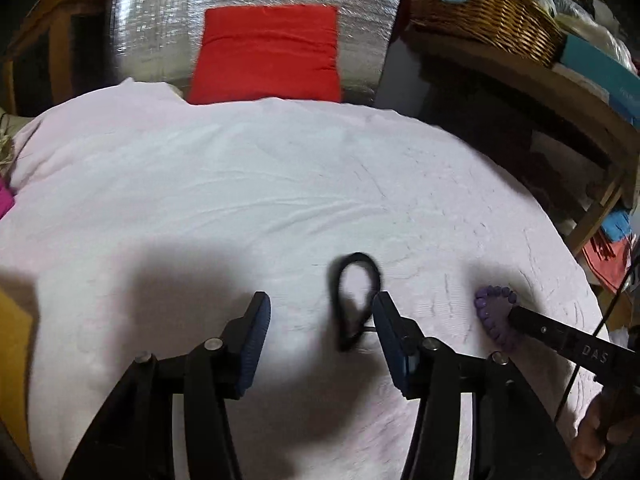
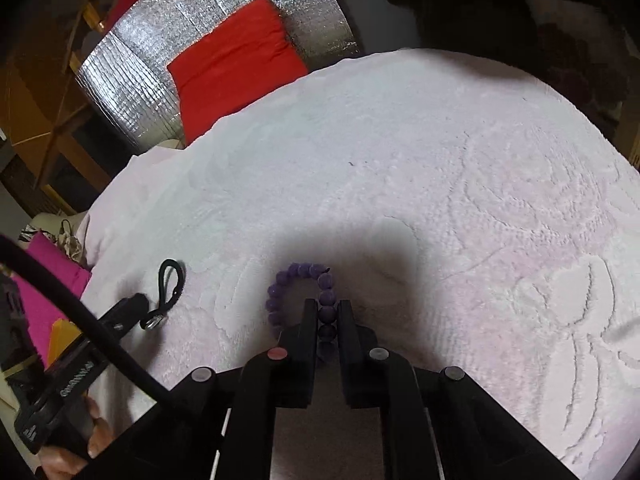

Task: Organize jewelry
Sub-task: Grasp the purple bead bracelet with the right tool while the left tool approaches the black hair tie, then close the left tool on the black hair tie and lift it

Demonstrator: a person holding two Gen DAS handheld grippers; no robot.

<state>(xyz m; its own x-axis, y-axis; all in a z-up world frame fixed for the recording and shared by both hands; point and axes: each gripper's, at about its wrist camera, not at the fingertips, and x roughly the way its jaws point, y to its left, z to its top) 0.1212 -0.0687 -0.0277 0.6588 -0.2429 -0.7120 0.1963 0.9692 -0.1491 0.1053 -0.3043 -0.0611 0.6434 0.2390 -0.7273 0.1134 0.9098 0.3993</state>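
A purple bead bracelet (image 2: 296, 288) lies on the pale pink towel (image 2: 400, 168). My right gripper (image 2: 327, 308) is shut on the bracelet's right side, with beads between the fingers. The bracelet also shows in the left wrist view (image 1: 494, 314), with the right gripper's tip (image 1: 520, 316) on it. A black cord loop (image 1: 354, 300) with a small metal clasp lies between the two; it shows in the right wrist view too (image 2: 170, 292). My left gripper (image 1: 320, 316) is open, its right finger beside the loop. It appears in the right wrist view (image 2: 132, 308).
A red cushion (image 1: 266, 54) leans on a silver foil panel (image 1: 160, 32) behind the towel. A wicker basket (image 1: 488, 12) sits on a wooden shelf at the right. Pink fabric (image 2: 44, 280) and a yellow object (image 1: 14, 320) lie at the towel's left edge.
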